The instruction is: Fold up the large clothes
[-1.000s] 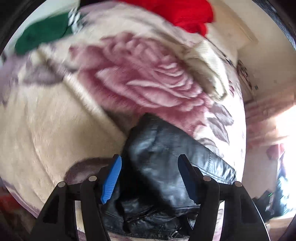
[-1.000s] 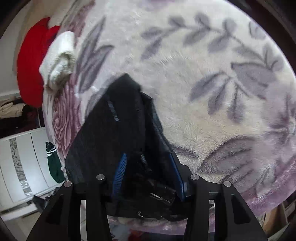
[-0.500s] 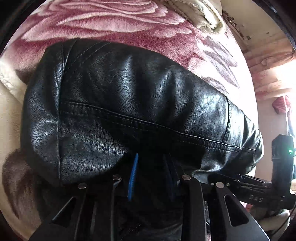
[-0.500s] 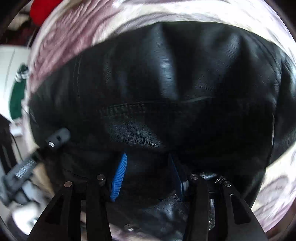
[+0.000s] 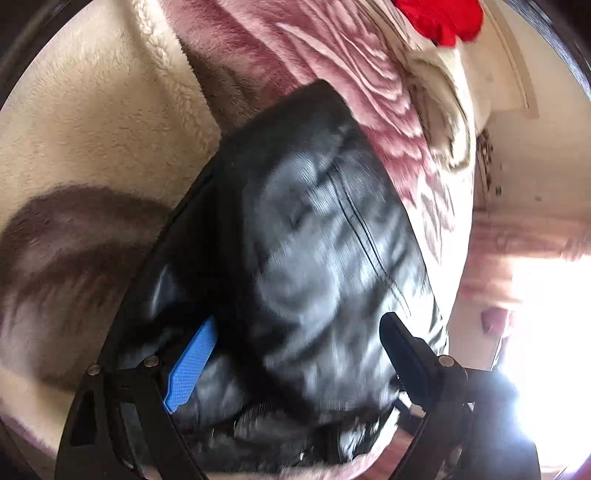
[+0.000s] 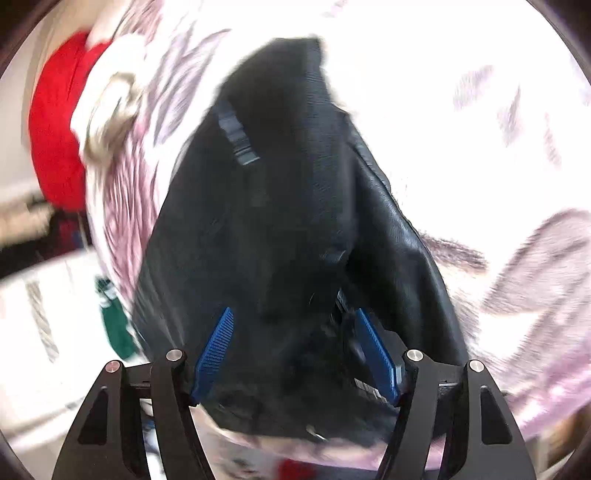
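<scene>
A folded black leather jacket [image 5: 325,240] lies on a fleece rose-print blanket [image 5: 92,122] over a bed. In the left wrist view my left gripper [image 5: 295,332] is open, its blue pads [image 5: 192,362] spread wide on either side of the jacket's near end, not pinching it. In the right wrist view the jacket [image 6: 280,221] shows its dark lining side. My right gripper [image 6: 295,328] is open too, its blue pads [image 6: 216,347] standing apart around the jacket's near edge. Both views are motion-blurred.
A red garment [image 5: 443,18] and a cream folded cloth [image 5: 443,96] lie at the bed's far end; both also show in the right wrist view, the red garment [image 6: 55,140] at left. A green garment [image 6: 118,325] hangs beside the bed. Bright window light glares at right [image 5: 546,332].
Both grippers were closed tight on the jacket half a second ago; now both have opened and pulled back, so more of the jacket and blanket shows.
</scene>
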Demonstrator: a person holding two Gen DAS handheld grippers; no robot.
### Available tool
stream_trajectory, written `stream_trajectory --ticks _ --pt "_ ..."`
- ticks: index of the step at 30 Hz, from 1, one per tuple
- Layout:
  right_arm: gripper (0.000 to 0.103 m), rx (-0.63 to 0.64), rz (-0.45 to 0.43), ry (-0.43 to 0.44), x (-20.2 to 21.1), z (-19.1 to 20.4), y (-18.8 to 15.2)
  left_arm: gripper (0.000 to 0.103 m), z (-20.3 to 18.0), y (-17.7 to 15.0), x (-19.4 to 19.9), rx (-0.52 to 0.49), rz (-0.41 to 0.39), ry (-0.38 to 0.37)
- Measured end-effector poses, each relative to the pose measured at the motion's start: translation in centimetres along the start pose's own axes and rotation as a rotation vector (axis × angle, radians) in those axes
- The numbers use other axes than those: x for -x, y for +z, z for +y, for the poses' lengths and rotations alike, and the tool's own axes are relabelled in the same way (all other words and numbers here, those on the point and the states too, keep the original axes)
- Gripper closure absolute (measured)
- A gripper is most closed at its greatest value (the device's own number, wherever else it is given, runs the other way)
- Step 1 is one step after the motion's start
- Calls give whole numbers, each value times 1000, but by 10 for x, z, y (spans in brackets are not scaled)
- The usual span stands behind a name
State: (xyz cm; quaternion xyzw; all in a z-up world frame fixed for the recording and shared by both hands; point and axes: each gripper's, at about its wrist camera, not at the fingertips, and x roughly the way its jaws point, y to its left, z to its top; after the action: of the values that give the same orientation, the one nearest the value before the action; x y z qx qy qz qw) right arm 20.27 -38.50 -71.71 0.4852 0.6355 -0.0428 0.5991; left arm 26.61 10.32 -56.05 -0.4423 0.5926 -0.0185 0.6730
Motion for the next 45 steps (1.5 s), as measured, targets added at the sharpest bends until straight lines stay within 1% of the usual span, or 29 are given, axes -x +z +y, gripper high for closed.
stream_trajectory --ticks 1,2,3,4,5,7,8,11,14,16,18,19,20,21,23,24,26,27,28,30,33,35,37,38,39,40,41,43,45 --pt "34 -16 4 32 -5 -4 3 60 -2 1 3 0 -57 19" --pt "60 -27 -15 61 -7 -3 8 91 -5 1 7 -6 -80 28" --pt "85 -25 -45 66 -4 -1 7 98 -5 0 13 -7 -88 31" --pt "87 -16 -60 59 -1 2 5 99 -7 -2 26 -9 -124 1" --pt "96 -8 -71 64 2 5 0 99 -10 -7 37 -18 -156 -23" --pt "98 27 -94 73 12 11 -13 100 -18 -19 60 -65 -185 -37" --pt "98 42 -100 75 21 13 -18 100 -20 -21 65 -73 -184 -29" --pt "99 41 -94 65 32 5 -27 99 -6 -26 57 -55 -144 16" --pt "98 -1 -52 18 15 -8 -30 98 16 -24 25 -26 -89 78" --pt "98 -29 -30 -19 0 -18 -25 96 27 -22 12 -7 -58 78" --pt "97 -18 -18 -41 -10 -18 -18 96 24 -20 15 -16 -47 75" --pt "95 6 -23 -54 -9 -16 -18 94 20 -22 21 -25 -44 79" --pt "89 21 -20 -62 -8 -15 -18 94 15 -23 30 -33 -46 82" --pt "79 44 -10 -88 -3 -15 -20 94 10 -25 39 -46 -48 85" --pt "69 90 4 -143 11 -19 -24 93 -4 -28 61 -93 -46 171" --pt "69 107 0 -168 21 -19 -25 92 -12 -28 72 -125 -58 225" --pt "69 166 -40 -238 47 -15 -26 87 -26 -27 88 -180 -88 266" --pt "69 189 -64 -261 59 -10 -27 79 -33 -24 96 -207 -109 265" --pt "69 214 -97 -272 72 0 -26 63 -45 -19 99 -236 -129 263" --pt "69 267 -145 -253 86 20 -19 46 -70 -7 92 -306 -135 217" --pt "69 356 -204 -231 85 68 2 46 -101 20 58 -400 -137 206" --pt "69 393 -237 -244 66 100 22 48 -108 43 28 -424 -137 272" --pt "69 416 -243 -285 46 115 40 57 -93 69 -5 -399 -81 331" --pt "69 422 -239 -336 32 116 52 59 -79 80 -20 -371 -40 339" --pt "72 418 -232 -376 19 112 61 60 -72 87 -28 -355 -26 330" --pt "74 408 -210 -396 15 98 66 60 -63 88 -30 -347 -34 285" --pt "74 381 -185 -419 2 86 74 60 -59 88 -30 -355 -42 263" --pt "74 336 -146 -397 -13 68 84 60 -52 81 -25 -374 -70 228" --pt "74 316 -144 -376 -18 61 89 61 -43 78 -22 -359 -91 177"
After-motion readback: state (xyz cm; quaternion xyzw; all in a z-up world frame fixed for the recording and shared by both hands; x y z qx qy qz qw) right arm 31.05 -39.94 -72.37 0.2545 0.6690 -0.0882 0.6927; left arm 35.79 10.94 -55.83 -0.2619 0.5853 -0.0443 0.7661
